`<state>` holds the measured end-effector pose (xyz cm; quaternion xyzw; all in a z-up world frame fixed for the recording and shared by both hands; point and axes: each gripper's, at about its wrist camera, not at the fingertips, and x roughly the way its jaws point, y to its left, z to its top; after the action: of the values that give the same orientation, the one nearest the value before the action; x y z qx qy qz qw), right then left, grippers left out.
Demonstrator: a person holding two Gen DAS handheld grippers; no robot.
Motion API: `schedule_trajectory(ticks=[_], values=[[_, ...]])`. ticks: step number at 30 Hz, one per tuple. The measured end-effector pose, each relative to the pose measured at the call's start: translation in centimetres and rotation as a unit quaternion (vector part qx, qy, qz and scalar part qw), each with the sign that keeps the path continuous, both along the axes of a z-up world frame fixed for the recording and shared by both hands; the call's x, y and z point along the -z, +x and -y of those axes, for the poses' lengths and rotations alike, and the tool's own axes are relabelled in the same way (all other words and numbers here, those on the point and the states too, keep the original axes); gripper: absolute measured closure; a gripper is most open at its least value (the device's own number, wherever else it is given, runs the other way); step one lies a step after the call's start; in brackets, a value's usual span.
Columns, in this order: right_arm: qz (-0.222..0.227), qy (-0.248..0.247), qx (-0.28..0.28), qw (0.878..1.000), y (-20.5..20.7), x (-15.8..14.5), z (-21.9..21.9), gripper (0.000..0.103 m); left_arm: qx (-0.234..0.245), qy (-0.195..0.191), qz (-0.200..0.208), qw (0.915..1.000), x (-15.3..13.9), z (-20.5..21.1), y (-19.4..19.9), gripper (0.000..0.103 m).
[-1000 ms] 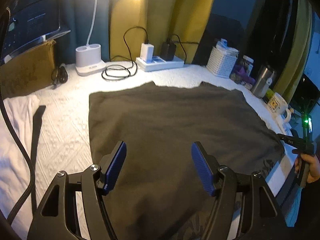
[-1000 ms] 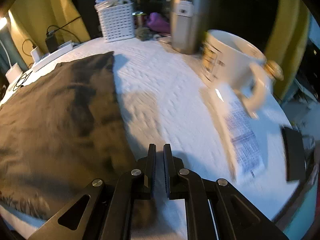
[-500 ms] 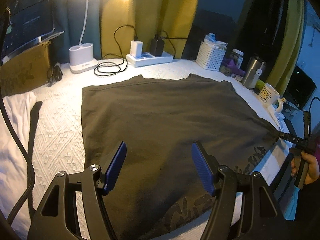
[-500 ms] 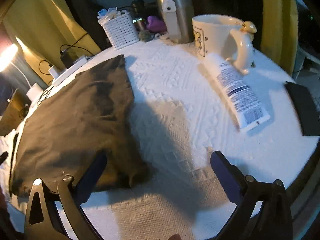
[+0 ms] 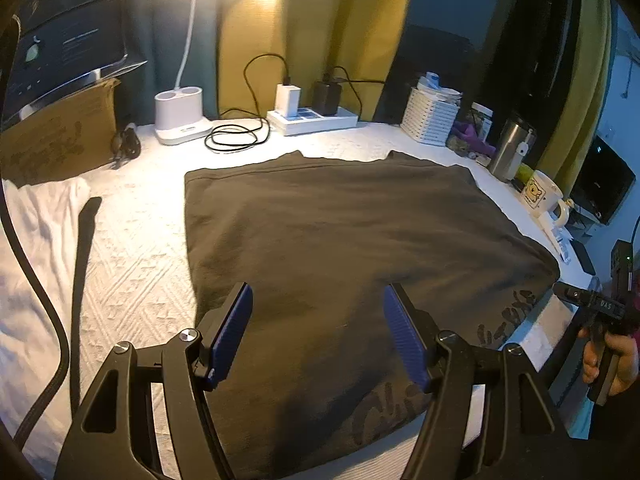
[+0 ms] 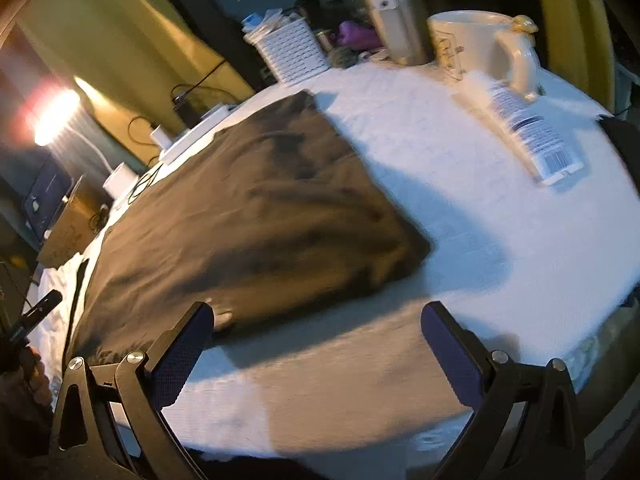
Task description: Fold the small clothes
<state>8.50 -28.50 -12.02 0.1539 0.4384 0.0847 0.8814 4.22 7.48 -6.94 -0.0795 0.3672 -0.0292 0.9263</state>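
A dark olive garment (image 5: 340,240) lies spread flat on the white textured cover (image 5: 132,264), with a printed pattern along its near right edge. My left gripper (image 5: 318,296) hovers open over the garment's near edge with nothing between its blue pads. In the right wrist view the same garment (image 6: 248,208) fills the left half, and my right gripper (image 6: 316,312) stands wide open just off its near right corner, over bare cover. The right gripper (image 5: 588,304) also shows at the right edge of the left wrist view, held by a hand (image 5: 612,360).
Along the back stand a white lamp base (image 5: 180,120), a power strip (image 5: 312,118) with coiled cables and a white basket (image 5: 430,120). A steel tumbler (image 6: 396,20), a mug (image 6: 480,48), a tube (image 6: 528,132) and a dark flat object (image 6: 622,136) crowd the right. White cloth (image 5: 36,240) lies left.
My right gripper went from shut to wide open and swung away from the mug toward the garment's near right corner. The left gripper stayed open and barely moved.
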Motion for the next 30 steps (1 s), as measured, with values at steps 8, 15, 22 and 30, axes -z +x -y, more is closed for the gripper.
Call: schedule_trajectory(ticks=[8, 15, 22, 30], values=[[0.011, 0.01, -0.005, 1.0, 2.6, 0.1, -1.8, 0.0, -0.031, -0.011, -0.013, 0.9994, 1.1, -2.4, 0.1, 0.035], [0.018, 0.005, 0.005, 1.0, 5.6, 0.3, -2.4, 0.0, -0.048, -0.012, -0.03, 0.9983, 2.1, -4.2, 1.0, 0.035], [0.027, -0.008, 0.013, 1.0, 8.5, 0.6, -3.3, 0.0, -0.063, -0.01, -0.043, 0.997, 2.5, -5.7, 2.2, 0.035], [0.039, -0.025, 0.007, 0.999, 11.4, 0.9, -4.3, 0.023, -0.076, -0.006, -0.059, 0.9953, 3.0, -7.1, 2.9, 0.035]])
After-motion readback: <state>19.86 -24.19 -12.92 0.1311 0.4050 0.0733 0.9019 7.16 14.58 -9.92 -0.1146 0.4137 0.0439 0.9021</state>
